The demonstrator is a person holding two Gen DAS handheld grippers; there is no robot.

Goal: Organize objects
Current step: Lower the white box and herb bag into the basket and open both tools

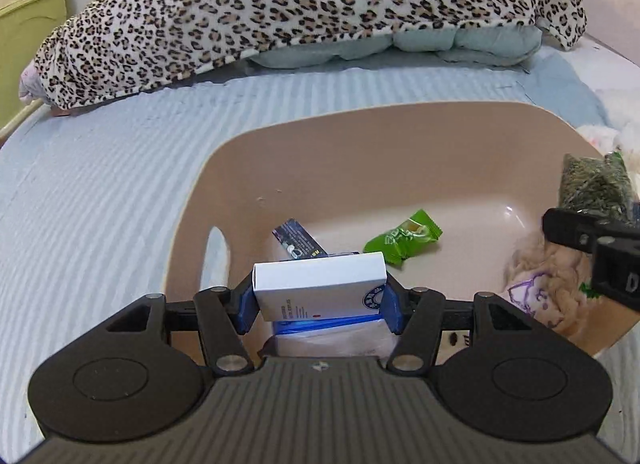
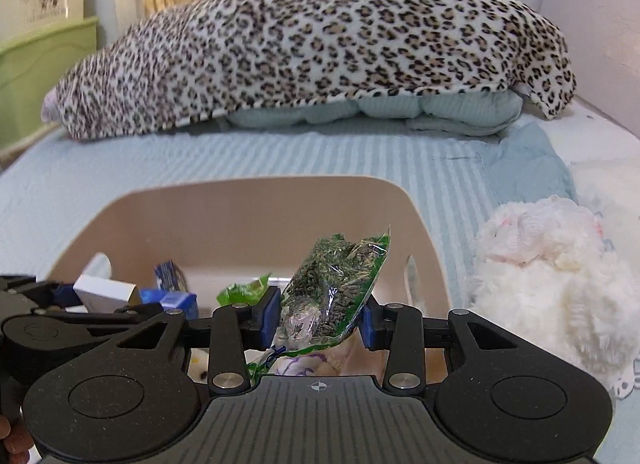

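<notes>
Over the beige basin (image 1: 400, 135) on the bed (image 1: 100, 183), two items, both carried, neither yet set down.

Item 1: white box (image 1: 320, 284). Clamped in the left tool (image 1: 320, 300), blue pads pressing its two short ends, so its long axis runs crosswise, straight from one finger to the other. It hangs above the near left part of the basin, just inside the wall with the handle slot. Directly below it lie a blue-edged packet and a dark card (image 1: 298, 242); the green sweet wrapper (image 1: 404, 242) lies further in, to the right.

Item 2: bag of dried herbs (image 2: 332, 288), clear with green edging. Clamped in the right tool (image 2: 320, 322), standing up at a tilt, top corner leaning right. It sits above the basin's right side, over a pale cloth item (image 1: 548, 288) with purple print.

Judgement: each item lies straight down from its drop spot, the left tool nearer the left wall, the right nearer the right wall. The release calls for a short descent only, no sideways travel.

Nearby, outside the basin: white plush toy (image 2: 552, 276), leopard blanket (image 2: 312, 47).
</notes>
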